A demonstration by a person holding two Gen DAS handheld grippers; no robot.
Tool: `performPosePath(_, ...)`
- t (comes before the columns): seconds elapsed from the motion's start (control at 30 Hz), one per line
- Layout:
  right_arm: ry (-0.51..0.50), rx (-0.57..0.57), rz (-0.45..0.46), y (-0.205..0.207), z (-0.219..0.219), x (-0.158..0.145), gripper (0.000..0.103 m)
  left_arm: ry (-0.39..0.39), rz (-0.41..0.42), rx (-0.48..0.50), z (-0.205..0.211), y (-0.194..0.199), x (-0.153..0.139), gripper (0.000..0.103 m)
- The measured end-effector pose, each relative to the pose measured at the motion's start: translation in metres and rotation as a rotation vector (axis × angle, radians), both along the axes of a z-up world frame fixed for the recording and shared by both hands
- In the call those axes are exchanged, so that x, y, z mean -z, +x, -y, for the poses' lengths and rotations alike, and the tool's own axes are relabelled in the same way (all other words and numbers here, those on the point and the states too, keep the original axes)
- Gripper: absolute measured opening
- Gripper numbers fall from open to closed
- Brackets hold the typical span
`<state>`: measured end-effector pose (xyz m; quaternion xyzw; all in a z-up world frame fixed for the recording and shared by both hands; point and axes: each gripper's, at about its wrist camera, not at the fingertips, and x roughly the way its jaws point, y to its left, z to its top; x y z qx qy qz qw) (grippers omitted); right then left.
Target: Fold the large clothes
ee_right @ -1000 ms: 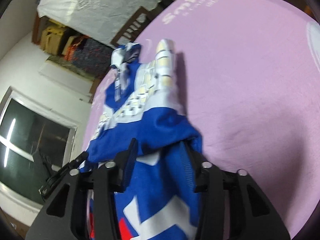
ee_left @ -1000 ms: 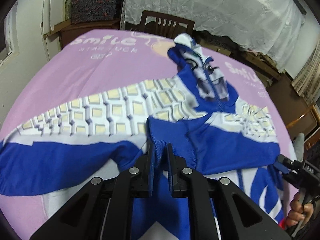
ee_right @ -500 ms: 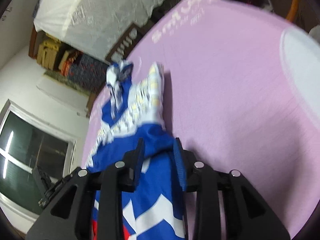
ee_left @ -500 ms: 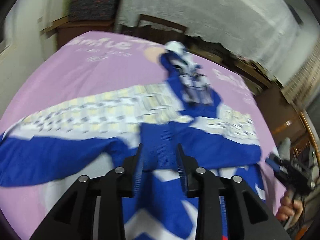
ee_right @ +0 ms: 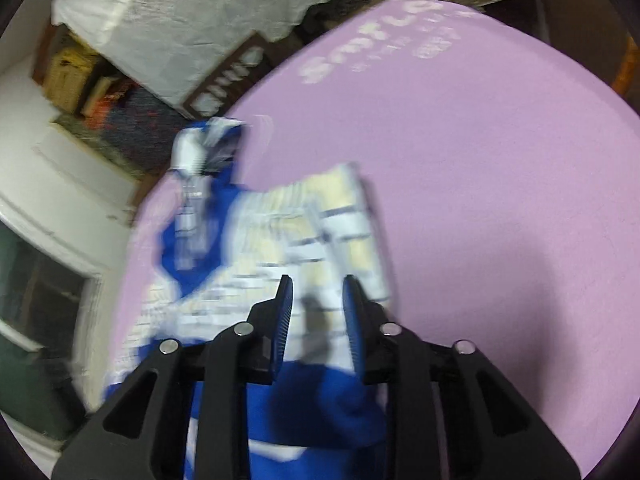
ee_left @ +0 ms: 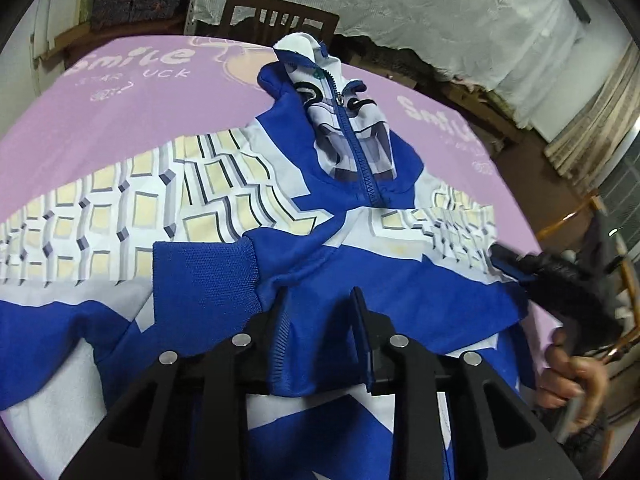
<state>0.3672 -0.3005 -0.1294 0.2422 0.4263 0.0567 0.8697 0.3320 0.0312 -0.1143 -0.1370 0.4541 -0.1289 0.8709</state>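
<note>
Blue-white jacket (ee_left: 360,276) (zipped) on pink sheet (ee_left: 120,120)

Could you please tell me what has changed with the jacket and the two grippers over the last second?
The left gripper has just opened; the ribbed blue edge of the blue-and-white zip jacket now lies loose between its jaws. The right gripper let its blue fold go, moved forward over the patterned part, jaws closing on nothing. The pink tablecloth is unchanged.
</note>
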Motion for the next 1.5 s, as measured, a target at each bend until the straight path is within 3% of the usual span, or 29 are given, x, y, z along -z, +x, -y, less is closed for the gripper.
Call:
performPosePath(0.03, -0.016, 0.010, 0.005, 0.000, 0.007, 0.003, 0.000, -0.019, -0.001, 0.001, -0.003, 0.000, 0.001, 0.030)
performPosePath(0.1, 0.008, 0.028, 0.000, -0.001, 0.019, 0.004, 0.000, -0.042, -0.004, 0.001, -0.007, 0.000, 0.001, 0.029)
performPosePath(0.17, 0.029, 0.038, 0.014, -0.008, 0.023, -0.003, 0.008, -0.063, -0.013, -0.023, -0.013, -0.002, -0.001, 0.028)
performPosePath(0.27, 0.038, -0.045, 0.090, -0.024, 0.007, -0.028, 0.013, -0.072, 0.037, -0.051, -0.022, -0.015, -0.019, 0.030)
performPosePath(0.33, 0.029, -0.099, 0.125, -0.035, -0.009, -0.039, 0.025, -0.059, 0.067, -0.068, -0.027, -0.021, -0.027, 0.039)
performPosePath(0.37, 0.011, -0.123, 0.121, -0.041, -0.019, -0.040, 0.031, -0.061, 0.067, -0.069, -0.028, -0.022, -0.027, 0.039)
performPosePath(0.5, -0.006, -0.152, 0.018, -0.038, -0.035, -0.014, 0.032, -0.049, -0.001, -0.088, -0.032, -0.013, -0.008, 0.038)
performPosePath(0.57, 0.011, -0.143, -0.041, -0.032, -0.031, 0.003, 0.025, -0.028, 0.005, -0.086, -0.030, -0.012, -0.005, 0.038)
performPosePath(0.73, 0.039, -0.137, -0.027, -0.036, -0.028, 0.002, 0.025, -0.016, 0.004, -0.100, -0.034, -0.017, -0.009, 0.038)
performPosePath(0.9, 0.013, -0.203, 0.046, -0.047, -0.044, -0.019, 0.036, 0.008, 0.052, -0.198, -0.067, -0.051, -0.033, 0.047)
performPosePath(1.03, -0.017, -0.231, -0.046, -0.040, -0.057, -0.001, 0.040, -0.018, 0.063, -0.331, -0.119, -0.100, -0.041, 0.049)
performPosePath(1.2, -0.028, -0.197, -0.034, -0.044, -0.053, -0.003, 0.040, -0.052, 0.058, -0.519, -0.189, -0.163, -0.042, 0.050)
performPosePath(1.37, 0.025, -0.198, 0.043, -0.060, -0.049, -0.029, 0.045, -0.087, 0.039, -0.660, -0.245, -0.203, -0.040, 0.051)
performPosePath(1.5, 0.030, -0.220, 0.087, -0.072, -0.054, -0.042, 0.048, -0.123, 0.044, -0.719, -0.267, -0.210, -0.037, 0.051)
